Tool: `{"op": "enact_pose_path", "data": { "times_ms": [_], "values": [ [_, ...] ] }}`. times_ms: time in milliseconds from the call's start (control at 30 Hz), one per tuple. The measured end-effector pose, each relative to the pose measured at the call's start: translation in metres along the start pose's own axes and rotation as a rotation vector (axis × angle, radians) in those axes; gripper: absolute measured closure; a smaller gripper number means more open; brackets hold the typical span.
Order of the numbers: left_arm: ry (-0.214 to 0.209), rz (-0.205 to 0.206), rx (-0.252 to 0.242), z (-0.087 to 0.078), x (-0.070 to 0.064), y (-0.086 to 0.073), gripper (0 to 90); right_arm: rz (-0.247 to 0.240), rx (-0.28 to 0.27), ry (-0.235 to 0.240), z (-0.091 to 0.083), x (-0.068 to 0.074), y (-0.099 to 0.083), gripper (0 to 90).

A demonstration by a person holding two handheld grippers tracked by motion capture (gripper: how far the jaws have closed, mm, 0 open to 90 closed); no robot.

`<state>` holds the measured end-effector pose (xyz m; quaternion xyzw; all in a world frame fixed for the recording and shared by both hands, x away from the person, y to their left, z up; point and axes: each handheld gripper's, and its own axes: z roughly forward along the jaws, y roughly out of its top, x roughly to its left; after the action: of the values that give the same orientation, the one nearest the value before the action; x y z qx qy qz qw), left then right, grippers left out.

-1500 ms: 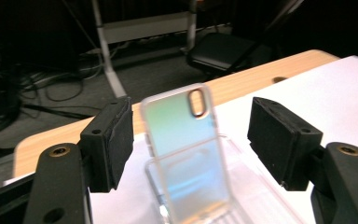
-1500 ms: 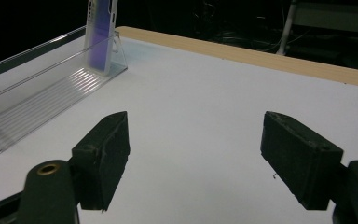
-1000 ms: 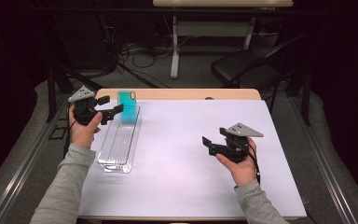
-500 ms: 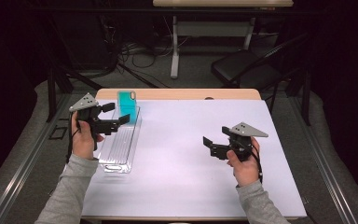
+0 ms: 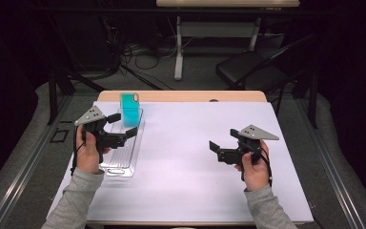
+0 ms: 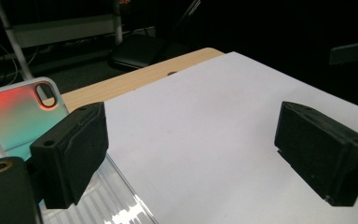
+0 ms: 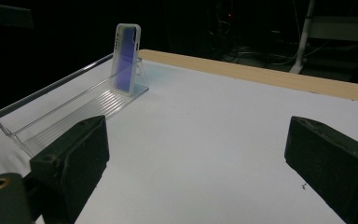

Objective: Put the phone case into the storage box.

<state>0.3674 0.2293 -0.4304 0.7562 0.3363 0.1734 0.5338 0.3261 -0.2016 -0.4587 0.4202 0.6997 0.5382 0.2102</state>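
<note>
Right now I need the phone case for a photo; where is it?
In the high view, the phone case stands at the far end of the clear rack, on the table's left, just beyond the left claw.

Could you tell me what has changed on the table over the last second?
The left gripper has let go of the phone case and drawn back toward the person, jaws open. The case stays leaning at the far end of the clear rack. The right gripper remains open and has barely moved.
</note>
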Motion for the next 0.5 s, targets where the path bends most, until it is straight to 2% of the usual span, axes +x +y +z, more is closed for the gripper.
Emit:
{"op": "enact_pose_path", "data": {
  "times_ms": [100,300,433,500],
  "values": [
    [0.002,0.003,0.010,-0.0009,-0.0005,-0.0033,8.7,-0.015,0.018,-0.005,-0.0012,-0.0007,-0.0006,4.0],
    [-0.002,-0.005,-0.006,-0.0038,-0.0010,-0.0063,4.9,-0.023,0.021,0.002,-0.0030,-0.0004,-0.0013,1.0],
    [-0.007,-0.002,-0.011,-0.0051,-0.0024,-0.0070,4.5,-0.047,0.027,-0.009,-0.0040,0.0004,-0.0018,0.0],
    [-0.020,0.003,-0.005,-0.0053,-0.0030,-0.0076,4.5,-0.051,0.027,-0.011,-0.0044,0.0003,-0.0020,0.0]
  ]
}}
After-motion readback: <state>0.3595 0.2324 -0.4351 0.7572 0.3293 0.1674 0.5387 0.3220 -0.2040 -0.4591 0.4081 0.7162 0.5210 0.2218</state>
